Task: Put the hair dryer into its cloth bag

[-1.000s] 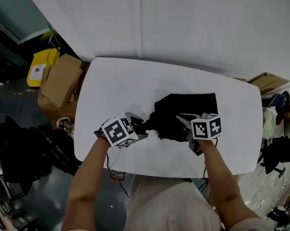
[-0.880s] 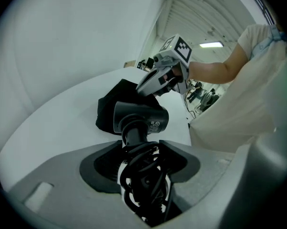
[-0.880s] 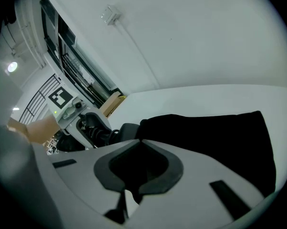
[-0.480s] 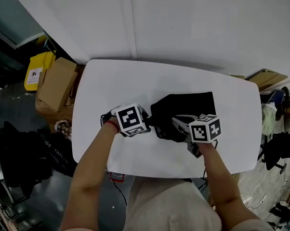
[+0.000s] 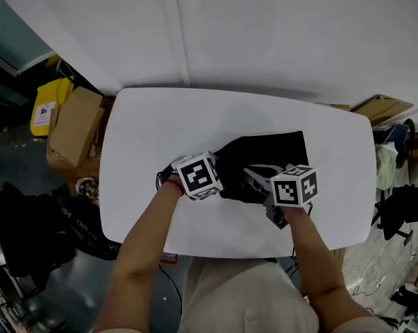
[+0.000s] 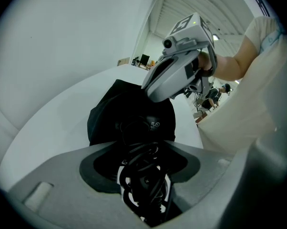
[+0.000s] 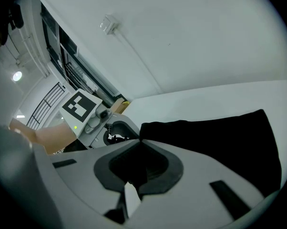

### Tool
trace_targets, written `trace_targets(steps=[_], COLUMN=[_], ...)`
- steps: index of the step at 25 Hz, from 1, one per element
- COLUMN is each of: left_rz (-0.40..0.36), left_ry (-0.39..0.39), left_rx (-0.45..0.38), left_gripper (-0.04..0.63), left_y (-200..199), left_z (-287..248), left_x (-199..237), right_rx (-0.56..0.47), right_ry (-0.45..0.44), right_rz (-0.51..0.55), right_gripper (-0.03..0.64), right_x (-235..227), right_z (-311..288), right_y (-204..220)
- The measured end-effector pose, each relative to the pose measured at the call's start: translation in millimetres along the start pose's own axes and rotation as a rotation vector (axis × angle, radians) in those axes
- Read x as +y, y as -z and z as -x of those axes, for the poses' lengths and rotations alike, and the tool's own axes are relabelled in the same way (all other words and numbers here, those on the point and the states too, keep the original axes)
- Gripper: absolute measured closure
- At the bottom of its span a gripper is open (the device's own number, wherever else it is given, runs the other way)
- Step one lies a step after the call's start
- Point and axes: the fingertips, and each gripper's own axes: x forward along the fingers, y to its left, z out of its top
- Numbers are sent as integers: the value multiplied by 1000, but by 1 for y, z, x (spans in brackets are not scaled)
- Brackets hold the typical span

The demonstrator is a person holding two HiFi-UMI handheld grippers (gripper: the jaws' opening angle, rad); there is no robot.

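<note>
Lab: white table point(image 5: 139, 137), cardboard boxes point(image 5: 73, 127)

Both bare forearms reach forward from the body and draw close together. The left gripper point(image 5: 213, 179) points downward, its jaws set wide and clamped on the hair dryer point(image 6: 143, 180) with its coiled cord. Just beside it, the right gripper point(image 5: 255, 176) has its jaws pinched together on the edge of the cloth bag point(image 7: 220, 132).
</note>
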Motion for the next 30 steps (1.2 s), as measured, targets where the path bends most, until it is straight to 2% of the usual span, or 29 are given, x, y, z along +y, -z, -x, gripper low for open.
trace_targets(steps=[12,20,30], left_rz=[-20,-38,-97], left_ry=[-20,-88,-147], left_rx=[-52,-113,-183], left_gripper=[350,350,350], left_y=[-26,-42,-25], left_z=[-24,-37,-54], left_x=[9,15,15], right_rx=[-50,-82,-90], right_ry=[-29,-53,-56], right_rz=[-49,-62,-80], right_gripper=[594,594,594], right_x=[-4,1,5], right_z=[5,9,11], right_y=[-13,-21,-17])
